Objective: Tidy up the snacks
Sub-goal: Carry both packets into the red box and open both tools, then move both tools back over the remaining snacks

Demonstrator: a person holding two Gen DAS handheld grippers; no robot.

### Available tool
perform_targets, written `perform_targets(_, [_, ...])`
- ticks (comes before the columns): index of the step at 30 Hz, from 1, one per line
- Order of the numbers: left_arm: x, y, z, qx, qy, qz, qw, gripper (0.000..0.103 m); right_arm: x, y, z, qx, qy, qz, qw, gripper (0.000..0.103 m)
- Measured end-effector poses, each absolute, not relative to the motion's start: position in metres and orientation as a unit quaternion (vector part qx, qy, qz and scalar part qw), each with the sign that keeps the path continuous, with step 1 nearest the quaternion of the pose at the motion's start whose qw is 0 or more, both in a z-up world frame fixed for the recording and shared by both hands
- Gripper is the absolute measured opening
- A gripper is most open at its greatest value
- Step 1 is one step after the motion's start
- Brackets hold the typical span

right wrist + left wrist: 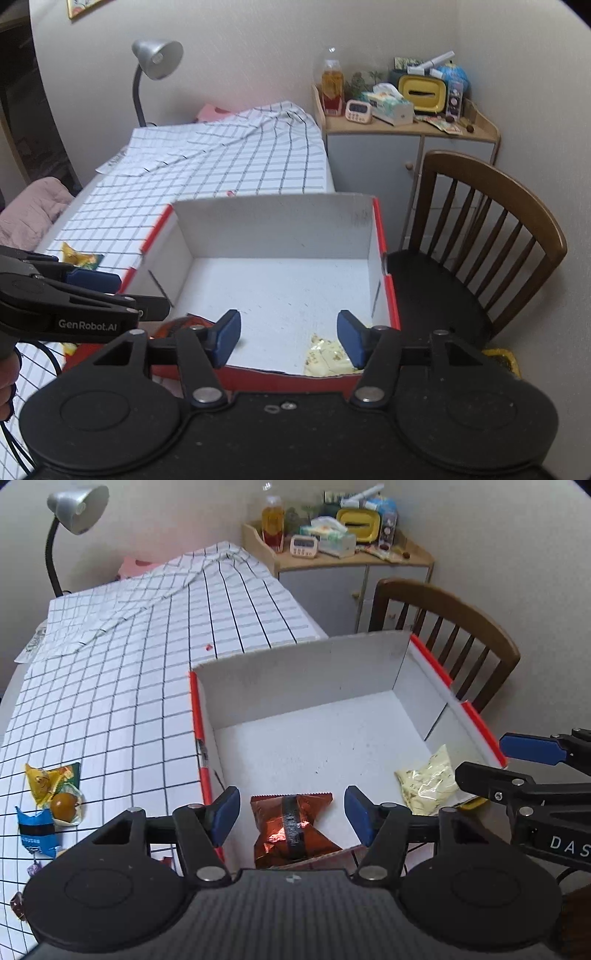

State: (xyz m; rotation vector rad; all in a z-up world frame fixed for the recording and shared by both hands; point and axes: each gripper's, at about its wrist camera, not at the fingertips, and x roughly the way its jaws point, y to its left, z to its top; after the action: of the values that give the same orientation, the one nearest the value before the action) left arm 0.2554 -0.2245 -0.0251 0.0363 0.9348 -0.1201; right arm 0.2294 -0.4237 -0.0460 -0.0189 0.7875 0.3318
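A cardboard box (317, 672), white inside and red outside, stands open on the checked tablecloth (110, 686). A copper-brown snack packet (291, 830) lies on the box floor at its near edge, under my left gripper (291, 812); the blue pads stand apart on either side and do not touch it. A pale yellow packet (428, 782) lies in the box's near right corner. My right gripper (290, 336) hangs open over that corner, with the yellow packet (327, 356) just below its right finger. Each gripper shows at the edge of the other's view.
Loose snacks lie on the cloth left of the box: a yellow-green packet (48, 779), a brown round sweet (64, 806) and a blue packet (35, 830). A wooden chair (491, 236) stands right of the box, a cluttered cabinet (406, 147) behind, a desk lamp (155, 62) at the far end.
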Motion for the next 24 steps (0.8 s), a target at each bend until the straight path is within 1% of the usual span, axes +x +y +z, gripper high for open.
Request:
perform_targets(3, [0.243, -0.215, -0.013, 0.009, 0.438, -0.057, 0.897, 0.063, 0.220, -0.417, -0.036, -0.010, 0.370, 0.169, 0.913, 0.065])
perform_targets(5, [0.235, -0.207, -0.006, 0.001, 0.429, -0.053, 0.902, 0.067, 0.214, -0.411, -0.028, -0.011, 0.362, 0.178, 0.915, 0.067])
perform_targets(13, [0.201, -0.165, 0.019, -0.020, 0.400, -0.040, 0.915, 0.067, 0.188, -0.382, -0.002, -0.019, 0.328, 0.209, 0.921, 0.083])
perform_targets(16, [0.186, -0.147, 0.027, -0.025, 0.388, -0.031, 0.921, 0.076, 0.179, -0.368, 0.004, -0.023, 0.321, 0.220, 0.921, 0.087])
perform_targets(21, [0.164, -0.112, 0.035, -0.038, 0.375, -0.019, 0.926, 0.078, 0.163, -0.342, 0.008, -0.020, 0.313, 0.232, 0.921, 0.097])
perform_targets(24, [0.150, -0.089, 0.036, -0.049, 0.369, -0.011, 0.928, 0.082, 0.154, -0.325, 0.010, -0.021, 0.307, 0.239, 0.921, 0.102])
